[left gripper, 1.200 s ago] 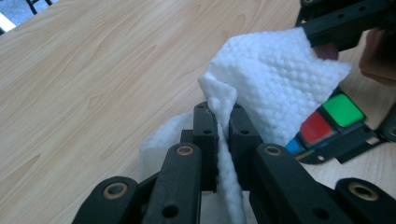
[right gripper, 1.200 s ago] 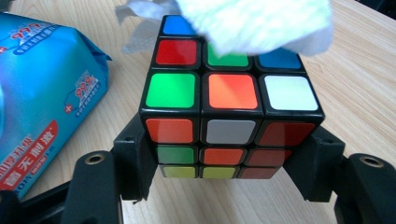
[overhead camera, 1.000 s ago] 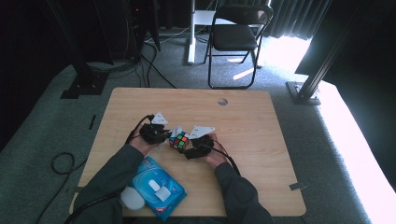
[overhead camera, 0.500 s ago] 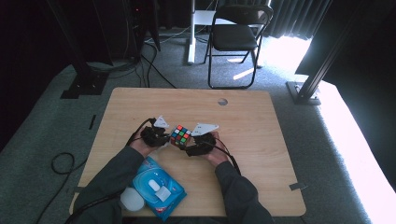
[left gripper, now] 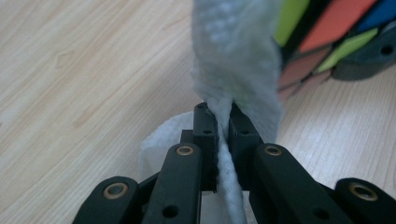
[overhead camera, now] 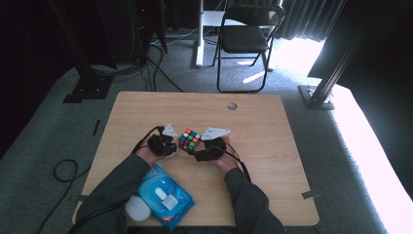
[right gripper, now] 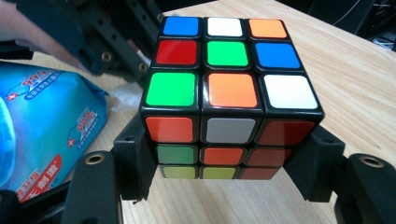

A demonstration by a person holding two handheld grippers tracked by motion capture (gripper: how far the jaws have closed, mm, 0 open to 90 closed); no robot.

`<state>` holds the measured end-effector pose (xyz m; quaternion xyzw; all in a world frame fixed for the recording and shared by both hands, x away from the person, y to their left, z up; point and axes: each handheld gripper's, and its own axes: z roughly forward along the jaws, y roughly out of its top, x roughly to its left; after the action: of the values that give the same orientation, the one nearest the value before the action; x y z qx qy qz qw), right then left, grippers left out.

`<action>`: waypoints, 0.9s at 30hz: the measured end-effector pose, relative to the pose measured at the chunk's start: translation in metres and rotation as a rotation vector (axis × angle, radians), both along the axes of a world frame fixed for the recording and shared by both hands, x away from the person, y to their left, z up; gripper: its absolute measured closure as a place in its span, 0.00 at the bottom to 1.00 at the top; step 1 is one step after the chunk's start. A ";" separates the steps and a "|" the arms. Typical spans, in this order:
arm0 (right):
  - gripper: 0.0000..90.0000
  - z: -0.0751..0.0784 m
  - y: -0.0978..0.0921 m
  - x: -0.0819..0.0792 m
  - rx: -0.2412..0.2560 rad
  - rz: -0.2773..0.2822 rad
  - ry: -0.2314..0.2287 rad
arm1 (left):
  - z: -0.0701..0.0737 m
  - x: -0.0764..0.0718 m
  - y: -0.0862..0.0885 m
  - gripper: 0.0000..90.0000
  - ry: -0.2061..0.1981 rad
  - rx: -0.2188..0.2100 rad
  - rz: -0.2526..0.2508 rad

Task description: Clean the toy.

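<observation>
A scrambled Rubik's cube (overhead camera: 189,140) is held between the two hands at the middle of the table (overhead camera: 272,126). My right gripper (right gripper: 229,158) is shut on the cube (right gripper: 226,93), one jaw on each side of its lower layers. My left gripper (left gripper: 223,122) is shut on a white wet wipe (left gripper: 236,60), which stands up from the jaws and presses against the cube (left gripper: 341,32) just beyond. In the high view the left gripper (overhead camera: 171,144) sits left of the cube and the right gripper (overhead camera: 202,150) sits right of it.
A blue pack of wet wipes (overhead camera: 164,196) lies near the front left edge of the table, also seen as the blue pack (right gripper: 42,121) behind the cube. A white round object (overhead camera: 136,208) sits beside it. A black chair (overhead camera: 246,36) stands beyond the table.
The cube and both grippers have stayed almost in place; the grey plates on top have tilted slightly as the hands turn.
</observation>
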<state>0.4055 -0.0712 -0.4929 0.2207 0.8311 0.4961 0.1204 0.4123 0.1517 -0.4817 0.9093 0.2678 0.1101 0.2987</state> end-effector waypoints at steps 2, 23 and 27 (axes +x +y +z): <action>0.38 0.000 0.000 0.000 0.002 -0.003 0.000 | -0.001 0.000 -0.001 0.94 0.002 0.005 -0.005; 0.38 0.017 0.010 0.011 0.028 -0.060 -0.010 | 0.002 0.002 0.005 0.94 0.000 -0.107 0.017; 0.38 0.020 0.017 0.012 0.021 -0.060 -0.012 | 0.003 0.002 0.007 0.94 -0.008 -0.141 0.022</action>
<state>0.4175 -0.0543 -0.4732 0.2439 0.8181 0.5022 0.1378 0.4140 0.1589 -0.4784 0.8826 0.2837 0.0977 0.3619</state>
